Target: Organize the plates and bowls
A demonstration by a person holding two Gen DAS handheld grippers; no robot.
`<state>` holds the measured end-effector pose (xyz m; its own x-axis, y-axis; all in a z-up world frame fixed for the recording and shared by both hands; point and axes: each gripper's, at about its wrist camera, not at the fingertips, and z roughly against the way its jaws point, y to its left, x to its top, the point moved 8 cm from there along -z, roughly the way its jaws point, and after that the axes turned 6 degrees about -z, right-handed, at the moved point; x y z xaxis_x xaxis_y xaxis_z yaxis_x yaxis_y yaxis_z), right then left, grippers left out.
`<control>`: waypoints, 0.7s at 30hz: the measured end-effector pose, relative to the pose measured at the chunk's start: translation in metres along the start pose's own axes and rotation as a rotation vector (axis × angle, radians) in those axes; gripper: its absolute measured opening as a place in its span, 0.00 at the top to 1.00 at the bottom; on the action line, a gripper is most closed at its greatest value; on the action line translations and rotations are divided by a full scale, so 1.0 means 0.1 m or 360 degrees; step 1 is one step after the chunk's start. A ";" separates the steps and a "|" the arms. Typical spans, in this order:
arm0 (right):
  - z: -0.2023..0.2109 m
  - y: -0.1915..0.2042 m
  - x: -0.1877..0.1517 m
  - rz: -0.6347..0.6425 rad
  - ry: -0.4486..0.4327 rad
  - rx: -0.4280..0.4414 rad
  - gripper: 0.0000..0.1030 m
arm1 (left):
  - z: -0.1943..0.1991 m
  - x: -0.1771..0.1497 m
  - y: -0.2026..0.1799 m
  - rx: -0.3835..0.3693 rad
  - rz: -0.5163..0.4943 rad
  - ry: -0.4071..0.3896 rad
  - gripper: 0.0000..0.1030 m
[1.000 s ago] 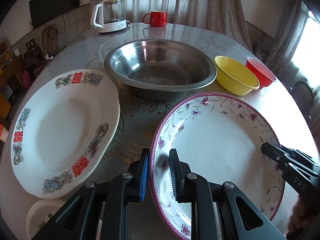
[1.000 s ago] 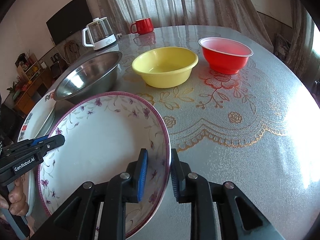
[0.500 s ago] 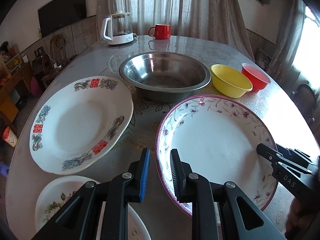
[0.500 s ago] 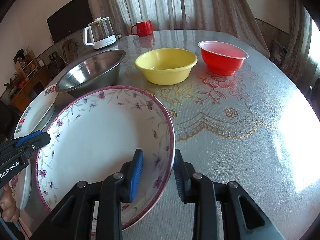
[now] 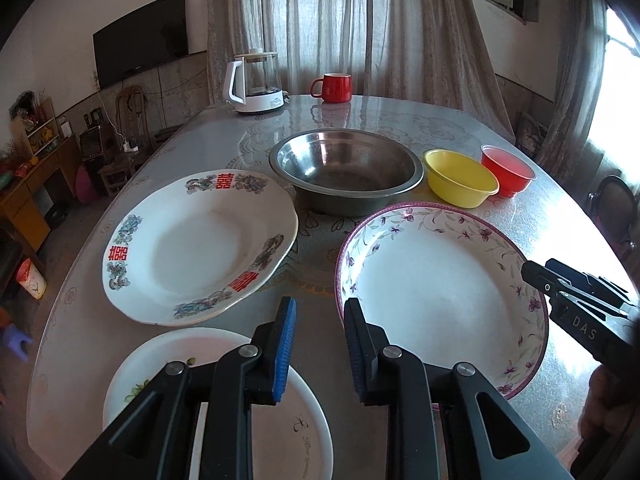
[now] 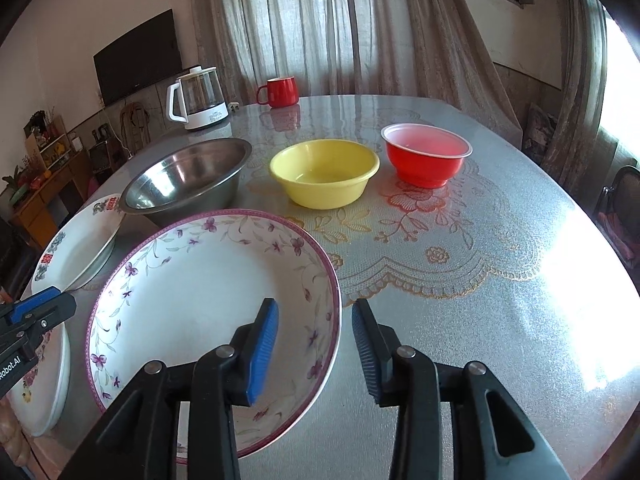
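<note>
- small white plate (image 5: 224, 392) at near-left tabletop edge, partly under left tool (image 5: 318, 346); likely the stack base
- red-character plate (image 5: 200, 244) flat, left of centre, apart from the others
- left tool jaws wide, empty, hovering just off the purple-flower plate (image 5: 440, 288) rim, touching nothing
- purple-flower plate sits flat on tabletop (image 6: 500, 300), near centre
- right tool (image 6: 316, 354) jaws wide, straddling that plate's right rim, not gripping
- steel bowl (image 5: 346, 168), yellow bowl (image 6: 324, 172), red bowl (image 6: 426, 154) in a row behind, unstacked; nesting looks undone
</note>
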<state>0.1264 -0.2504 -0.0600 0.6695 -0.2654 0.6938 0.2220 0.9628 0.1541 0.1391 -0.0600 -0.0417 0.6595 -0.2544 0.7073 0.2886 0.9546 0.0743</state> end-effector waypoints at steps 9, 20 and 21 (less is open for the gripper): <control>0.12 0.41 0.12 0.0075 -0.0022 0.0216 0.61 | 0.19 -0.04 0.34 0.0166 0.0041 -0.0088 0.72; 0.04 1.20 0.09 0.0188 0.0123 0.0567 0.61 | 0.26 -0.14 0.66 0.0252 0.0098 -0.0097 0.69; 0.02 1.25 0.08 0.0193 0.0139 0.0584 0.61 | 0.26 -0.15 0.68 0.0254 0.0105 -0.0096 0.69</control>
<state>0.1582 -0.1320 -0.0342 0.7367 -0.1368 0.6622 -0.1199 0.9373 0.3271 0.1308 0.0132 -0.0286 0.6290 -0.1853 0.7550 0.1291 0.9826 0.1336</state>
